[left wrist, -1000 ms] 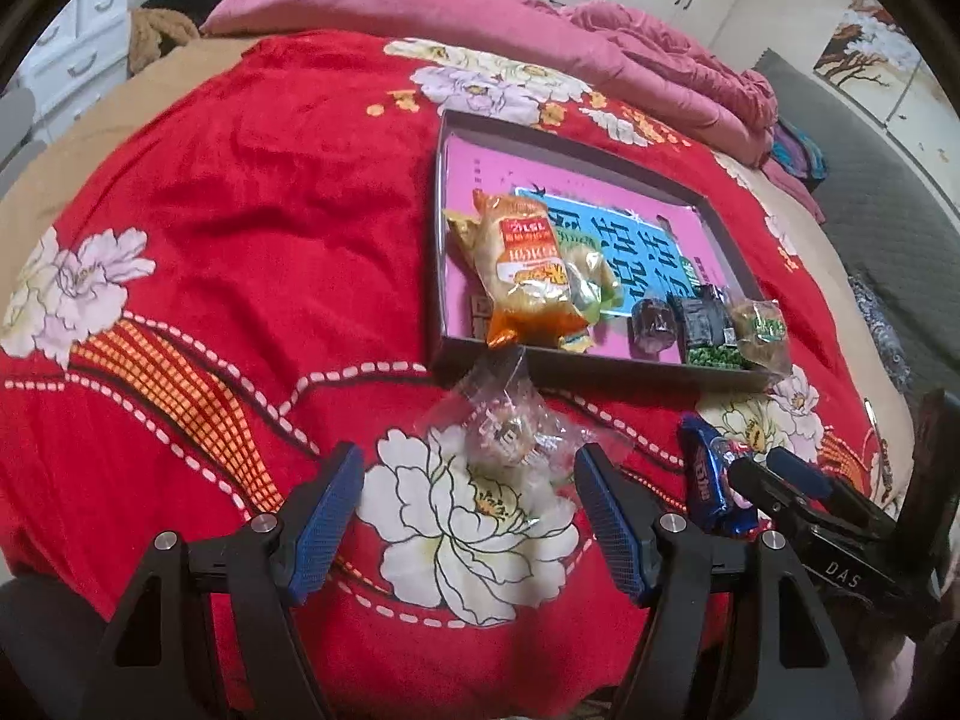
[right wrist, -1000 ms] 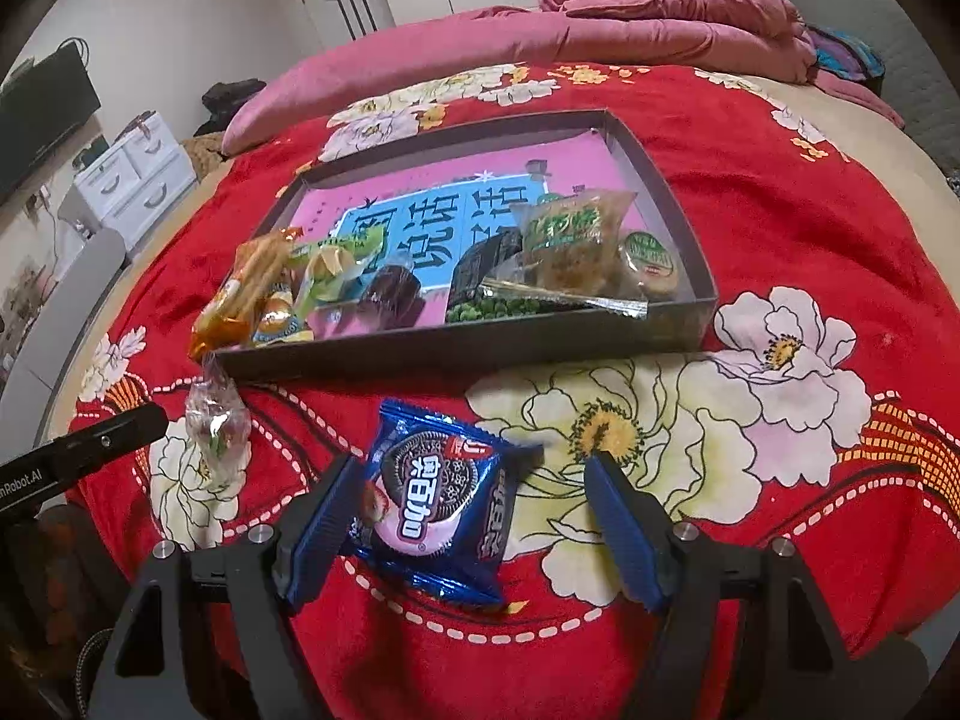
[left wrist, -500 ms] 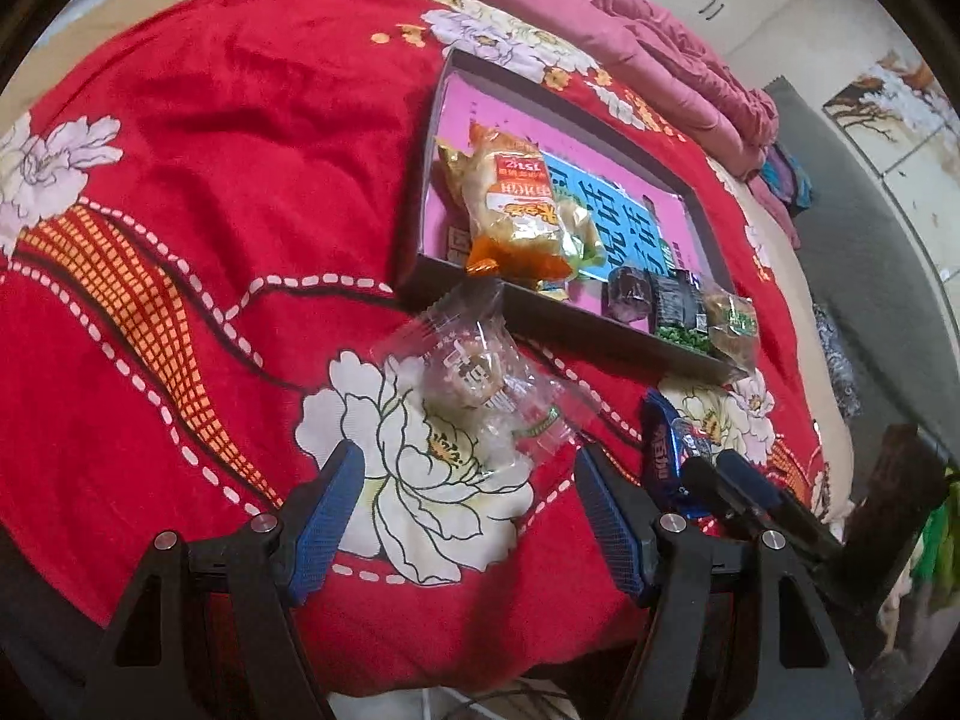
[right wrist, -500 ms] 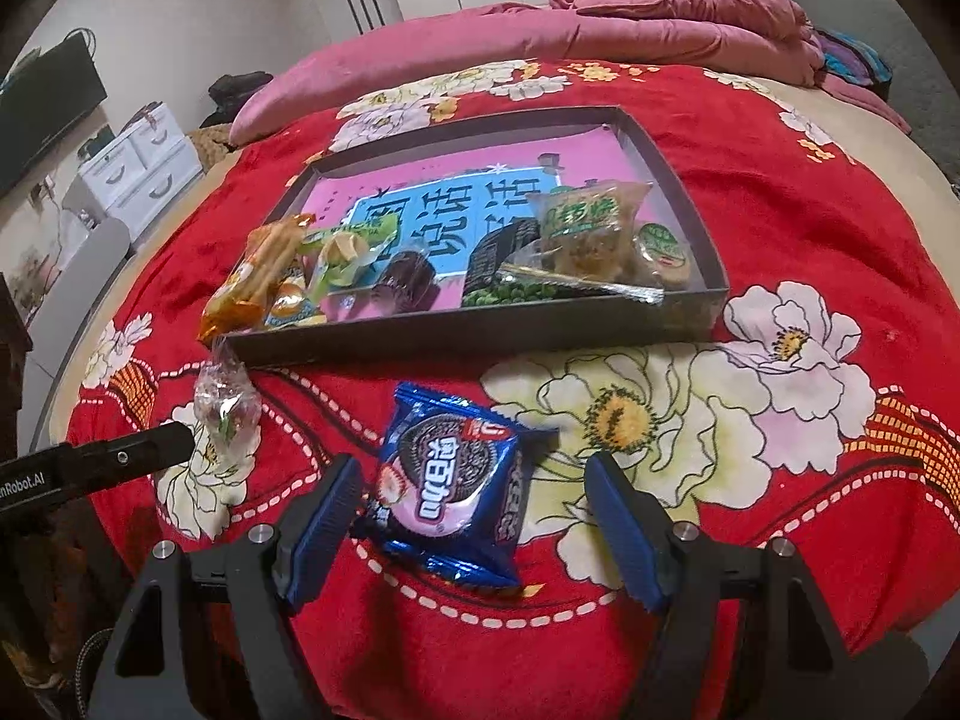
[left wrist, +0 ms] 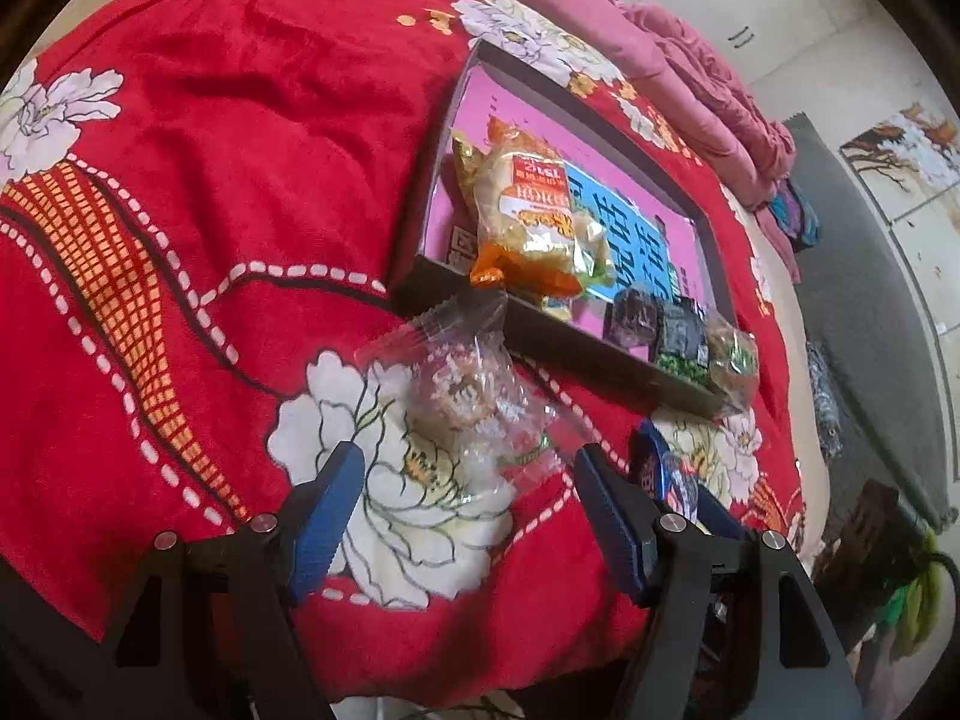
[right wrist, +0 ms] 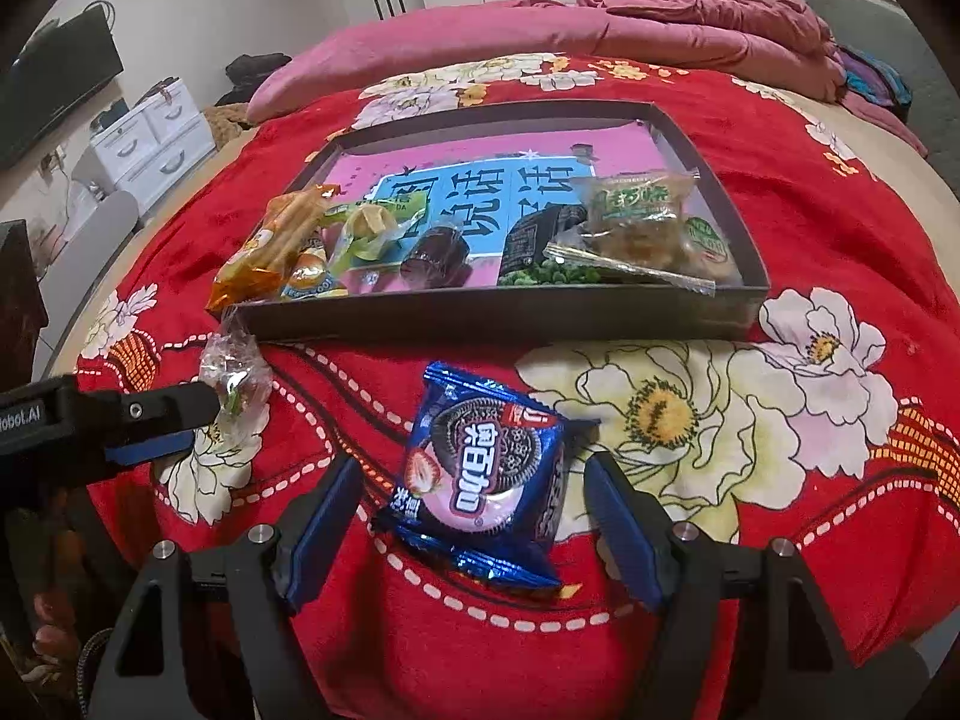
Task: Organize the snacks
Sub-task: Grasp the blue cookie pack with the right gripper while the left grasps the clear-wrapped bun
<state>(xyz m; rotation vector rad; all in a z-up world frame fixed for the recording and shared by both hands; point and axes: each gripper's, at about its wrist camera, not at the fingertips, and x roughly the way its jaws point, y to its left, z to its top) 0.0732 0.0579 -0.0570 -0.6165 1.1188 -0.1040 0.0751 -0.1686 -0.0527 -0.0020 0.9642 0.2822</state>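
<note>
A bed covered by a red floral blanket (right wrist: 810, 180) serves as the work surface; a pink quilt (right wrist: 690, 6) is bunched at its far end.

The left gripper (left wrist: 468, 498) is held with its fingers (left wrist: 327, 510) spread wide and gripping nothing. A clear-wrapped snack (left wrist: 462, 402) lies on the blanket just ahead of and between them, untouched.

The right gripper (right wrist: 474, 516) is likewise held wide apart. A blue cookie packet (right wrist: 486, 468) lies flat on the blanket between its fingers (right wrist: 624, 534), with a gap on each side.

The dark tray (right wrist: 498, 318) is positioned beyond both snacks. Both snacks lie outside the tray, near its front wall. Inside the tray, an orange snack bag (right wrist: 270, 252) lies at the left end and a green pea packet (right wrist: 540, 258) toward the right.
</note>
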